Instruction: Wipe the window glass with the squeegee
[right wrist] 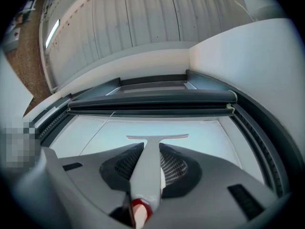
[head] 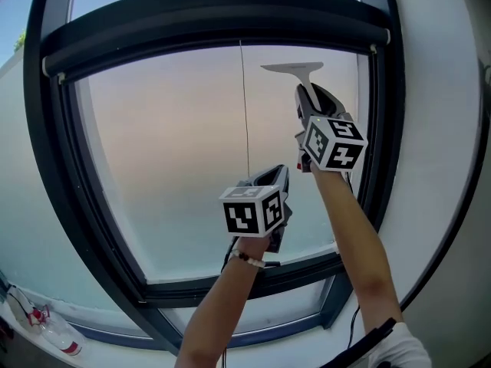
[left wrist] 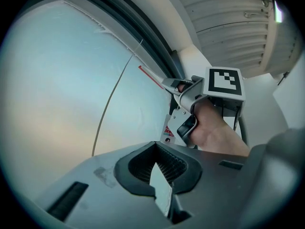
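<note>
The squeegee (head: 291, 69) is held up near 1 o'clock on the window glass (head: 161, 152), its blade level and just under the dark roller bar (head: 215, 21) along the top of the frame. Whether the blade actually touches the pane can't be told. The handle is clamped between the fingers of the right gripper (head: 307, 92), seen running straight up the middle in the right gripper view. The left gripper (head: 275, 173) is parked lower, around 6 o'clock, fingers closed together with nothing in them. A thin cord (head: 245, 113) hangs down mid-pane.
</note>
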Demonstrator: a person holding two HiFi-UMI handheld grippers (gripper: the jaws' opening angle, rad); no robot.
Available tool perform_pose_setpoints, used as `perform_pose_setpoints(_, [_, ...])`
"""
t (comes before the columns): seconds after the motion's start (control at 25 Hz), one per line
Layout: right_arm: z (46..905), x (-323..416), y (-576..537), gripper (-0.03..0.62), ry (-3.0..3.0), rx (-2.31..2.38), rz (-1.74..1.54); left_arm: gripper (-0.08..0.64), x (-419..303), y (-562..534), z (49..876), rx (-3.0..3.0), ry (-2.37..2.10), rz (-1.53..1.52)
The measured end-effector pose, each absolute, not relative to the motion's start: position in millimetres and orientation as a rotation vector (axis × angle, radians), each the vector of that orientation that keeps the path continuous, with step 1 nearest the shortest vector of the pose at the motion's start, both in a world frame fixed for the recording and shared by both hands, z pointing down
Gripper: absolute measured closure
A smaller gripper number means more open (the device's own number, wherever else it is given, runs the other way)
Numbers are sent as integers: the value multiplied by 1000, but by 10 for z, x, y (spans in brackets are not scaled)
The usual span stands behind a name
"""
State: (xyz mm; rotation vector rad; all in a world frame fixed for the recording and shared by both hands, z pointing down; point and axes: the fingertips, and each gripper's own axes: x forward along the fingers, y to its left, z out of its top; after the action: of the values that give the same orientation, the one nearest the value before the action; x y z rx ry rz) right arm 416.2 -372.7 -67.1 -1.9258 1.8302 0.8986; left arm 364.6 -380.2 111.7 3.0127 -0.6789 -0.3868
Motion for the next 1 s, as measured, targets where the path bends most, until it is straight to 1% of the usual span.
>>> perform_pose_setpoints(0.16, [-723,4206,-3833,508,1827,-1958,888,560,3651,-3812,1037,3020,-666,-402])
perform_pose_setpoints(0.48, [-644,4259,-3901,508,1851,-1937,861,560,3705,-3855,1188,3011,-637,-382])
perform_pose_setpoints(1.0, [172,4310,-3842,508,1868,-1980,824,560,3631,-3889,1639,3008,-678,-296])
